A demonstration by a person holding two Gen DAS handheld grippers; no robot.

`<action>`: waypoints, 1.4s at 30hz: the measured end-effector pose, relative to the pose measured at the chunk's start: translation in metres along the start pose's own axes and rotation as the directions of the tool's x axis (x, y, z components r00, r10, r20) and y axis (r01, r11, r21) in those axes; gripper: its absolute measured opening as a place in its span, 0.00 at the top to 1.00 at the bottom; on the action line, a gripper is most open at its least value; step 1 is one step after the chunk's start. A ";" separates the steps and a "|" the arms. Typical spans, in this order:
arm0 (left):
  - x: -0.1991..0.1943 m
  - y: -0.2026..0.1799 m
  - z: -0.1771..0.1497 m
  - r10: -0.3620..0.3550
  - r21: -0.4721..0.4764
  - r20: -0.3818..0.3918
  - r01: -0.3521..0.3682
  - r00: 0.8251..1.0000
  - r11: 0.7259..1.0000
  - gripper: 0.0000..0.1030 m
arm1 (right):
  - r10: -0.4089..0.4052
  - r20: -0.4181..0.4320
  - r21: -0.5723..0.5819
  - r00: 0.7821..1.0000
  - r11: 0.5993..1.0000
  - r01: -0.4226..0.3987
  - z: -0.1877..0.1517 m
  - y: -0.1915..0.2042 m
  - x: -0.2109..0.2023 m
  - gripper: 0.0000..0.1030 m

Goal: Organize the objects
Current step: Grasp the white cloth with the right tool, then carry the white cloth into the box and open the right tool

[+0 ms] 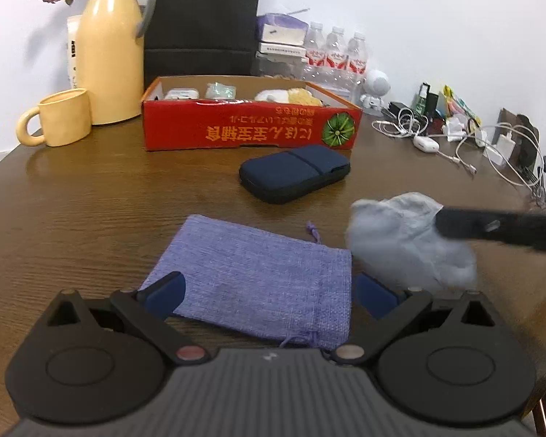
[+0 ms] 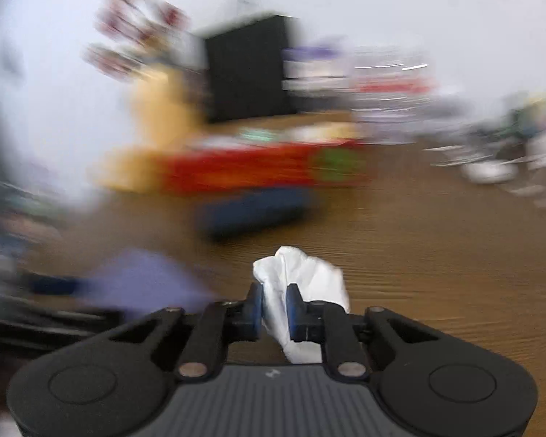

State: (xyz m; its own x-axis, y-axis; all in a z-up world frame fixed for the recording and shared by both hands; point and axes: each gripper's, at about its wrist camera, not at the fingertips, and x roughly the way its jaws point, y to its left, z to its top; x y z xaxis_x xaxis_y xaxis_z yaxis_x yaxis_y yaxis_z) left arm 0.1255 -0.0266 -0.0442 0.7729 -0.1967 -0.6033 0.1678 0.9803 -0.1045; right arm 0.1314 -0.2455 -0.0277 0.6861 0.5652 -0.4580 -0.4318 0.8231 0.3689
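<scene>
A purple burlap drawstring pouch lies flat on the wooden table. My left gripper is open, its blue pads on either side of the pouch's near end. My right gripper is shut on a crumpled white tissue and holds it above the table. In the left wrist view the tissue appears blurred to the right of the pouch, with the right gripper's dark finger reaching in from the right edge. The right wrist view is heavily motion-blurred; the pouch shows at its lower left.
A dark blue zip case lies beyond the pouch. Behind it stands a red cardboard box holding several small items. A yellow mug, yellow thermos, black paper bag, water bottles and tangled cables line the back and right.
</scene>
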 end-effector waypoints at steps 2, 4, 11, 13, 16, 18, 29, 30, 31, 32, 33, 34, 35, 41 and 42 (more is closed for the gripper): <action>-0.004 -0.003 0.001 -0.010 -0.006 0.014 0.010 1.000 1.000 0.00 | 0.082 0.026 0.055 0.996 0.995 -0.083 0.004 -0.002 -0.007 0.91; -0.006 -0.006 0.000 -0.028 0.009 0.024 0.028 0.999 1.000 0.00 | 0.051 0.035 0.164 0.998 0.985 -0.056 0.004 -0.021 -0.004 0.86; 0.008 -0.022 0.011 -0.101 0.098 0.027 0.098 0.994 0.990 0.08 | -0.253 -0.081 0.114 0.964 0.959 0.261 -0.019 -0.033 0.010 0.66; 0.021 -0.026 0.019 -0.135 0.111 0.022 0.132 0.991 0.985 0.14 | -0.261 -0.080 0.075 0.962 0.961 0.267 -0.022 -0.021 0.015 0.58; 0.049 -0.034 0.028 -0.145 0.120 -0.031 0.147 0.989 0.982 0.24 | -0.284 -0.086 -0.028 0.955 0.959 0.283 -0.027 0.001 0.020 0.56; 0.065 -0.041 0.029 -0.128 0.145 -0.064 0.137 0.990 0.980 0.43 | -0.286 -0.089 -0.071 0.954 0.957 0.281 -0.027 0.010 0.023 0.52; 0.066 -0.056 0.021 -0.181 0.159 -0.092 0.194 0.979 0.968 0.61 | -0.470 -0.036 -0.093 0.882 0.880 0.465 -0.023 -0.008 0.020 0.55; 0.066 -0.058 0.021 -0.183 0.157 -0.093 0.196 0.979 0.968 0.64 | -0.465 -0.039 -0.103 0.884 0.882 0.460 -0.024 -0.007 0.022 0.57; 0.067 -0.060 0.022 -0.187 0.154 -0.094 0.200 0.978 0.968 0.72 | -0.453 -0.046 -0.115 0.890 0.888 0.446 -0.024 -0.006 0.026 0.66; 0.067 -0.061 0.022 -0.182 0.139 -0.088 0.193 0.979 0.971 0.87 | -0.446 -0.057 -0.128 0.893 0.891 0.436 -0.025 -0.005 0.031 0.76; 0.067 -0.063 0.022 -0.164 0.136 -0.080 0.174 0.983 0.975 0.89 | -0.438 -0.053 -0.136 0.897 0.893 0.428 -0.026 -0.004 0.033 0.81; 0.064 -0.065 0.021 -0.157 0.139 -0.071 0.166 0.985 0.976 0.90 | -0.453 -0.045 -0.145 0.891 0.885 0.443 -0.026 -0.001 0.034 0.85; 0.060 -0.065 0.021 -0.149 0.134 -0.061 0.156 0.987 0.979 0.92 | -0.456 -0.039 -0.150 0.889 0.883 0.446 -0.025 -0.001 0.034 0.85; 0.030 -0.064 0.039 -0.144 0.116 0.034 0.139 0.989 0.983 0.93 | -0.362 0.024 -0.082 0.932 0.928 0.363 -0.001 -0.004 0.012 0.87; 0.030 -0.062 0.048 -0.151 0.120 0.047 0.145 0.987 0.982 0.93 | -0.341 0.035 -0.073 0.939 0.936 0.343 0.008 -0.005 0.009 0.87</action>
State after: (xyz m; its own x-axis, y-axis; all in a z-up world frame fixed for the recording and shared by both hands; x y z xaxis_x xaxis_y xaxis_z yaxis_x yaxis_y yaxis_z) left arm 0.1673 -0.0939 -0.0178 0.7665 -0.3432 -0.5429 0.3500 0.9319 -0.0950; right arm 0.1446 -0.2454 -0.0274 0.8126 0.2480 -0.5275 -0.2118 0.9687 0.1292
